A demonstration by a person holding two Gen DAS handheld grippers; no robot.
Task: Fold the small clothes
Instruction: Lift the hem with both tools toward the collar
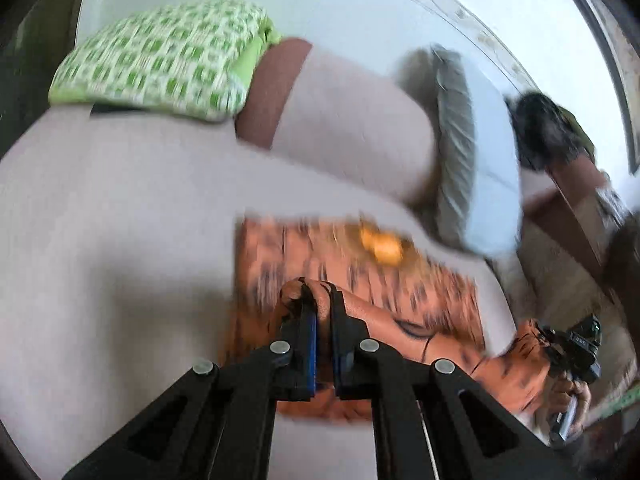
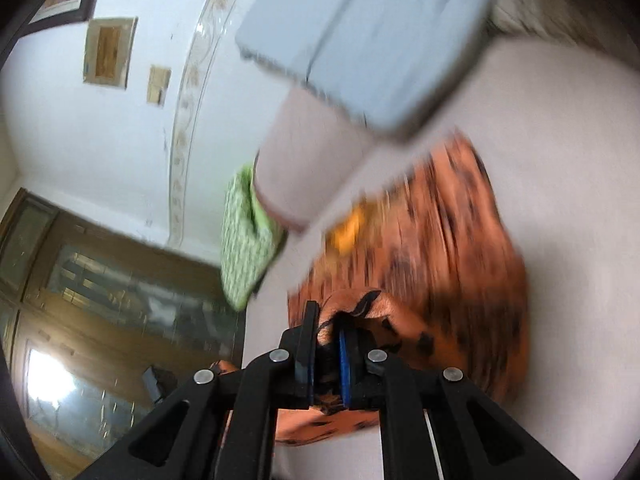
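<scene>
Garment (image 1: 360, 280), orange with black marks, lies on the pale bed (image 1: 120, 220), long axis blurred. Left gripper (image 1: 316, 292) and right gripper (image 2: 328, 320) each pinch a fold of it, jaws nearly closed.

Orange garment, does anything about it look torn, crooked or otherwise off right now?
Nothing stands out. The orange garment lies on the sofa, with the left gripper and right gripper each shut on a bunched bit of its near edge. Motion blur hides fine detail, so small tears cannot be ruled out.
</scene>
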